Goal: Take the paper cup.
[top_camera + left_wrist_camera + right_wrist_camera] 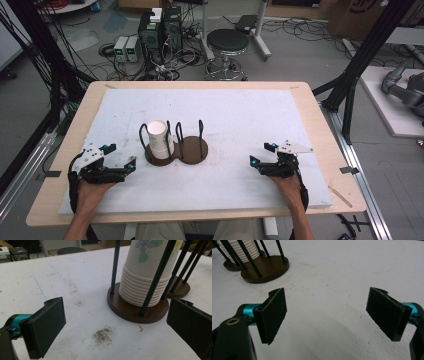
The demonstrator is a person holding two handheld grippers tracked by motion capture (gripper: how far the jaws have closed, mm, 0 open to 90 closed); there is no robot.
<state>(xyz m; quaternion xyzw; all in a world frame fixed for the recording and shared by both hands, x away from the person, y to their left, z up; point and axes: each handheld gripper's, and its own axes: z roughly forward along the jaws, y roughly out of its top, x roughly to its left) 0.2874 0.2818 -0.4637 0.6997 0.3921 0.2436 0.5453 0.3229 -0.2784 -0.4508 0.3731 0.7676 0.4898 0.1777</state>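
A stack of white paper cups (159, 138) stands in the left ring of a dark brown two-ring cup holder (176, 149) with black upright wires, near the middle of the white mat. In the left gripper view the stack (146, 277) shows a flower print and ribbed rims. My left gripper (121, 159) rests low at the left of the holder, open, with nothing between its jaws (115, 327). My right gripper (262, 154) sits at the right side of the mat, open and empty (327, 315). The holder's right ring (265, 268) is bare.
The white mat (240, 115) covers a wooden table (310, 100). A dark smudge (103, 335) and a small red scrap (141, 328) lie on the mat in front of the left gripper. A stool (227, 42) and cabled equipment (160, 30) stand on the floor beyond.
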